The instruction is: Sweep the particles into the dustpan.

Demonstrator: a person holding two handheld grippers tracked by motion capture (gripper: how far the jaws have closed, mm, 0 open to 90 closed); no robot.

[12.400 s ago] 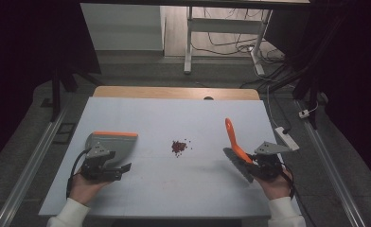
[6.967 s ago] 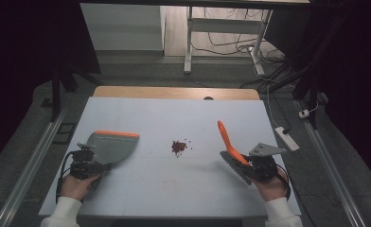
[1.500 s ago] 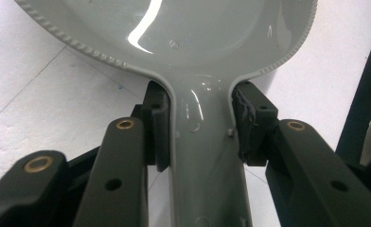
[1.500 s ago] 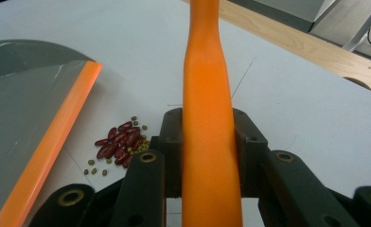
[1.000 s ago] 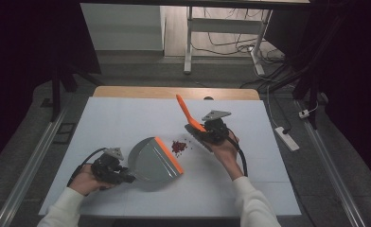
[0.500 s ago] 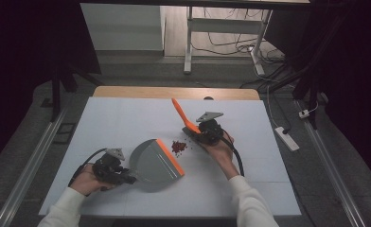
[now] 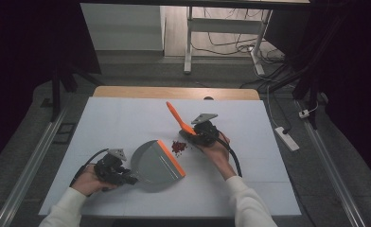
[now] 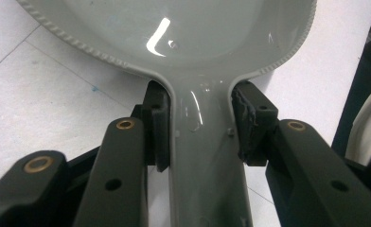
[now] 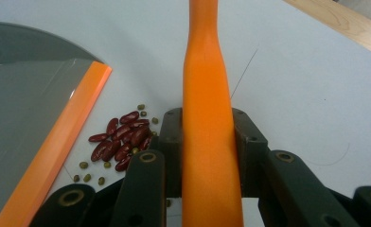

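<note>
Left gripper (image 8: 200, 127) clamps my grey dustpan (image 7: 156, 164) handle; right gripper (image 9: 206, 142) grips the orange brush (image 9: 207, 118), whose bristles I can't see beside the beans (image 9: 119, 142).

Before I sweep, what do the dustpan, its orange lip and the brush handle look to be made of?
Dustpan: likely hard moulded plastic, grey and glossy; it throws bright highlights and has a beaded rim. Its orange lip: matte, perhaps rubber or softer plastic; hard to tell. Brush handle: smooth orange plastic by the look, with a soft sheen, clamped in the right gripper.
</note>
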